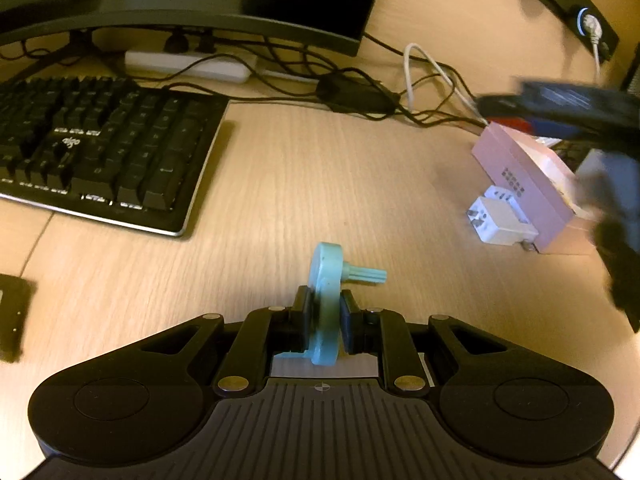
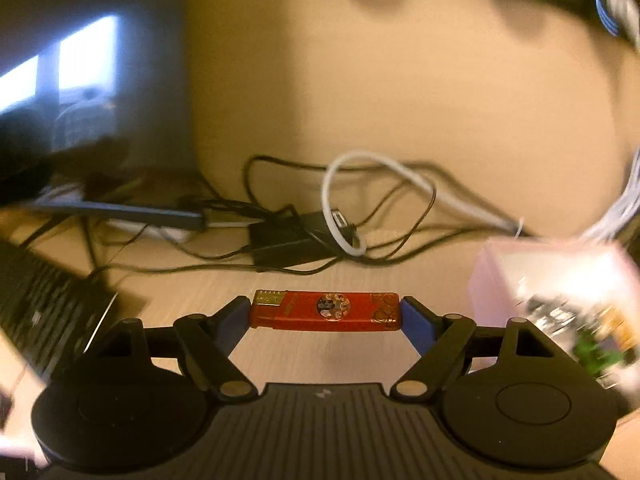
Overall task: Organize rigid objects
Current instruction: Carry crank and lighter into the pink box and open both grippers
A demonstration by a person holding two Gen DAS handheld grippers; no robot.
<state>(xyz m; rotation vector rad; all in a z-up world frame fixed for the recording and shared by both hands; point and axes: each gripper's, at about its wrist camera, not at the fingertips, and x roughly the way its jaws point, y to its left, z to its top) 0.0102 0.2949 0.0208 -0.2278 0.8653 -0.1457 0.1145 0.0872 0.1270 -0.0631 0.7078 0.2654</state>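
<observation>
The left tongs [image 1: 325,312] pinch a pale teal knob-like part [image 1: 326,280] edgewise just above the wooden table [image 1: 320,184]. The right tongs [image 2: 325,314] clamp a red lighter [image 2: 325,311] by its two ends — crosswise, beside a pink box [image 2: 552,276].

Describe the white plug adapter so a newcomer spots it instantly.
Start at the pink box on the desk's right side, right of the keyboard. The white plug adapter lies against the box's near side: a small white cube showing metal prongs, unlike the cables behind.
</observation>
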